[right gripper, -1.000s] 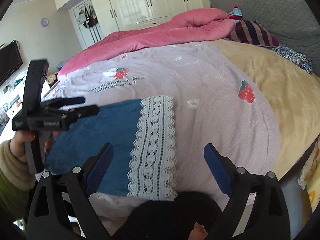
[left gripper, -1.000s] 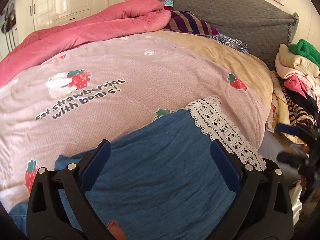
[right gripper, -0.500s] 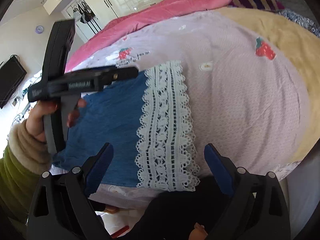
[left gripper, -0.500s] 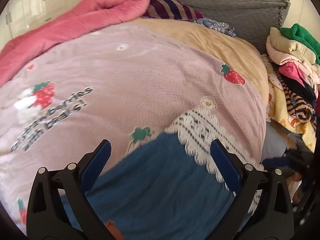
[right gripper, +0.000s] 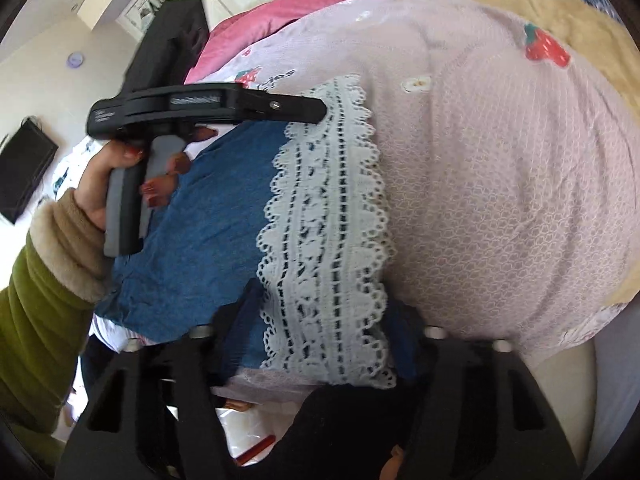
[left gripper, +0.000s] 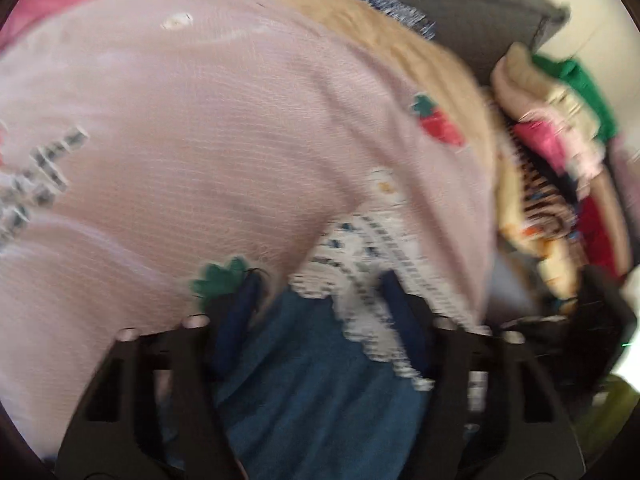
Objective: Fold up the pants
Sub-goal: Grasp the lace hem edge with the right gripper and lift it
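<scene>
Right wrist view shows the pants (right gripper: 208, 216), blue with a white lace hem (right gripper: 324, 216), lying flat at the near edge of the bed on a pink quilt (right gripper: 500, 168) printed with strawberries. The right gripper (right gripper: 320, 320) sits low at the near end of the hem, its fingers (right gripper: 244, 320) spread to either side of the lace, not closed on it. The left gripper (right gripper: 308, 110) reaches the far corner of the hem, seen side-on, held by the left hand (right gripper: 116, 172) in a green sleeve. Left wrist view is badly blurred; its fingers (left gripper: 240, 312) look apart, straddling the blue cloth and lace corner (left gripper: 376, 280), though I cannot tell if they touch it. A red blanket (right gripper: 304, 0) lies bunched at the far side, and a clothes pile (left gripper: 552, 128) stands beside the bed.
</scene>
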Demonstrator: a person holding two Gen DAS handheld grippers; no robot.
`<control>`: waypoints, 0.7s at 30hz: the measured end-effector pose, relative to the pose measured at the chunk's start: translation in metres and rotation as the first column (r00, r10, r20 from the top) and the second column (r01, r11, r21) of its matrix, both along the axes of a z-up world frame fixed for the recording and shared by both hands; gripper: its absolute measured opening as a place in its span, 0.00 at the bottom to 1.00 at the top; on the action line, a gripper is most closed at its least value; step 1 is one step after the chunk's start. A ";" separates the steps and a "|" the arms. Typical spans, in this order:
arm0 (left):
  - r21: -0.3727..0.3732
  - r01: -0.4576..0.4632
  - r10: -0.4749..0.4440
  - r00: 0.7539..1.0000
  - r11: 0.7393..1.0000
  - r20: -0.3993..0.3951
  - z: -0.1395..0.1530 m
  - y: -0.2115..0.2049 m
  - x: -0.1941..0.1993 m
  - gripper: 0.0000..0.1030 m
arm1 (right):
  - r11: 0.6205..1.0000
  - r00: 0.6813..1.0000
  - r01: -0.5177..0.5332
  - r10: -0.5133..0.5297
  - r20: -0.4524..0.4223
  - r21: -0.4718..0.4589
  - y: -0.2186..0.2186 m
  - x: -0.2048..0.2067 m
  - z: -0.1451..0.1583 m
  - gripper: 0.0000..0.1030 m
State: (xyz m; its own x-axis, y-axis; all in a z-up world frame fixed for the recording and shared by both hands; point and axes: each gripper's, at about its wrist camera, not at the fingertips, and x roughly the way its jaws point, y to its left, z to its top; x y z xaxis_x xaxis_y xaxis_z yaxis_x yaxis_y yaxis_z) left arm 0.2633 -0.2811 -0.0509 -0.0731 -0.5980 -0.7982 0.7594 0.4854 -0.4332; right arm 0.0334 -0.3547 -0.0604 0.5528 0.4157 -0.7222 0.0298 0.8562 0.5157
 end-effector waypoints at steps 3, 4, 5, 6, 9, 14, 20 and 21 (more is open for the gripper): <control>0.000 0.011 -0.011 1.000 1.000 -0.023 -0.004 -0.002 0.000 0.27 | 0.999 1.000 -0.001 0.001 0.017 0.038 -0.001 -0.002 0.002 0.20; -0.004 0.019 -0.019 1.000 1.000 -0.024 -0.004 -0.001 -0.001 0.23 | 0.999 1.000 -0.002 0.001 0.024 0.044 -0.001 -0.003 0.004 0.19; -0.014 0.023 -0.023 1.000 1.000 -0.021 -0.003 0.000 -0.003 0.22 | 0.999 0.999 0.000 -0.001 0.040 0.042 -0.001 -0.005 0.008 0.18; -0.028 0.025 -0.026 0.999 0.999 -0.019 -0.001 0.002 -0.003 0.20 | 0.999 0.998 -0.002 0.000 0.055 0.040 0.001 -0.006 0.012 0.17; -0.095 0.025 -0.026 1.000 0.995 -0.013 0.007 0.014 -0.001 0.18 | 1.000 0.994 -0.006 0.003 0.106 0.026 0.005 -0.008 0.028 0.17; -0.217 0.040 -0.034 0.999 0.975 0.031 0.032 0.037 0.000 0.18 | 0.996 0.978 -0.047 0.062 0.197 -0.081 0.032 -0.007 0.064 0.17; -0.317 -0.004 0.021 0.999 0.949 0.050 0.057 0.087 0.007 0.13 | 0.982 0.951 -0.139 0.168 0.259 -0.129 0.077 0.006 0.092 0.17; -0.327 -0.014 0.032 0.998 0.945 0.051 0.060 0.093 0.007 0.13 | 0.977 0.945 -0.160 0.193 0.264 -0.144 0.089 0.010 0.096 0.17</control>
State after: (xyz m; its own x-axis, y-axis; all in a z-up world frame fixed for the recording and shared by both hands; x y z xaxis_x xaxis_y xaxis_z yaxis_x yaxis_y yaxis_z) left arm 0.2706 -0.1883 0.0087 -0.0180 -0.8275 -0.5612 0.7765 0.3420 -0.5292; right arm 0.0433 -0.2654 0.0354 0.6625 0.4452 -0.6024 -0.2559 0.8903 0.3766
